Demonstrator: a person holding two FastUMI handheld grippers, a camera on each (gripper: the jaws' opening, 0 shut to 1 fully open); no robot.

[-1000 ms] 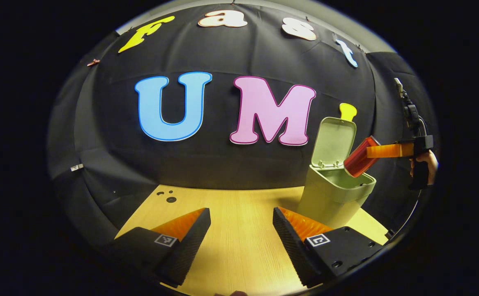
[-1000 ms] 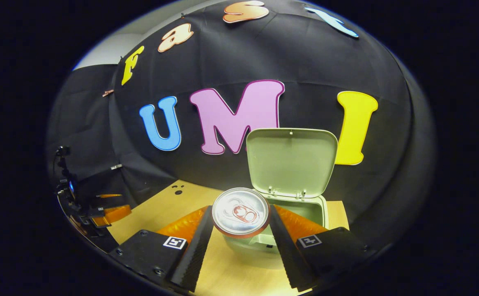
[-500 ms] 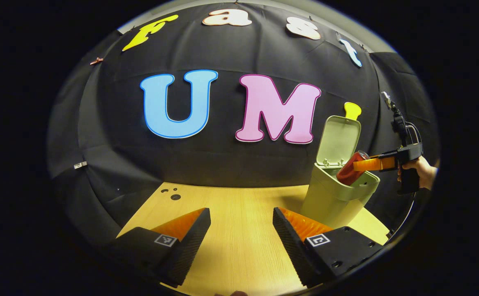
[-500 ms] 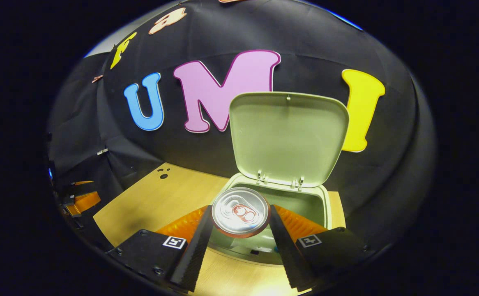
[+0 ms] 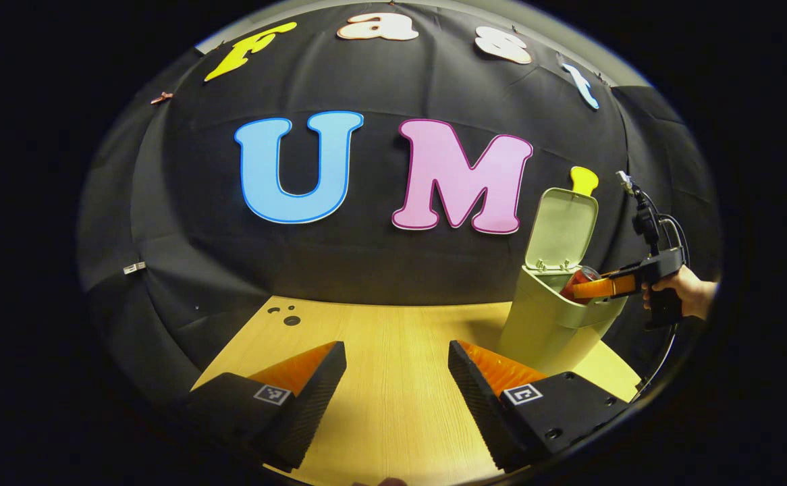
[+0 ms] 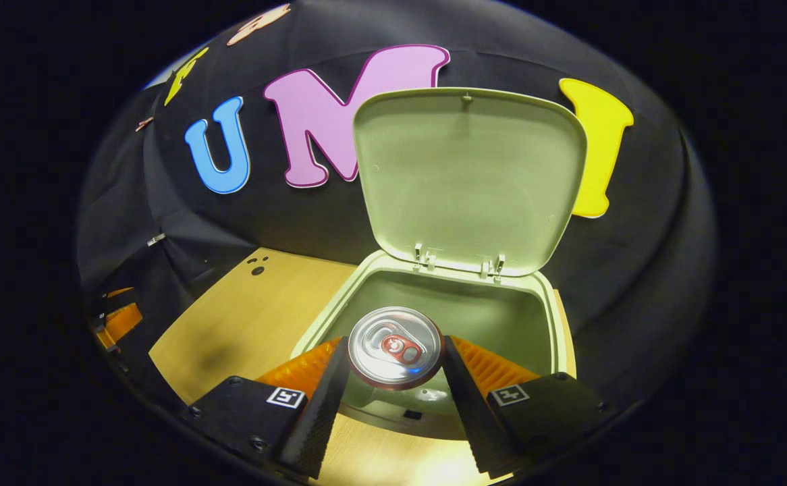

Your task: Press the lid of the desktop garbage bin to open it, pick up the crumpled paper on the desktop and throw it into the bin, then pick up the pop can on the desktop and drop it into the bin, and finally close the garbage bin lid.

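Since a second ago the right gripper (image 6: 393, 368) has carried the pop can (image 6: 395, 347) forward and down, from in front of the garbage bin (image 6: 312, 324) to directly over its open mouth; the lid (image 6: 469, 175), which sat small and well ahead of the tool, now looms large just beyond the can, standing upright on its hinges; both fingers press on the can's sides, its silver top facing back along the tool; seen from the left gripper view, the can (image 5: 577, 279) has sunk from above the bin's rim to partly inside the opening, tilted, with the right gripper (image 5: 599, 287) and the hand (image 5: 685, 294) holding it level with the rim of the bin (image 5: 549, 324); the left gripper (image 5: 397, 385) hangs spread and empty over the desktop (image 5: 393, 337), the bin off to its right and well ahead; no crumpled paper lies on the wood ahead of either tool, so it is likely already binned; the can looks placed for release, and spreading the fingers should drop it in, leaving only the lid to close.
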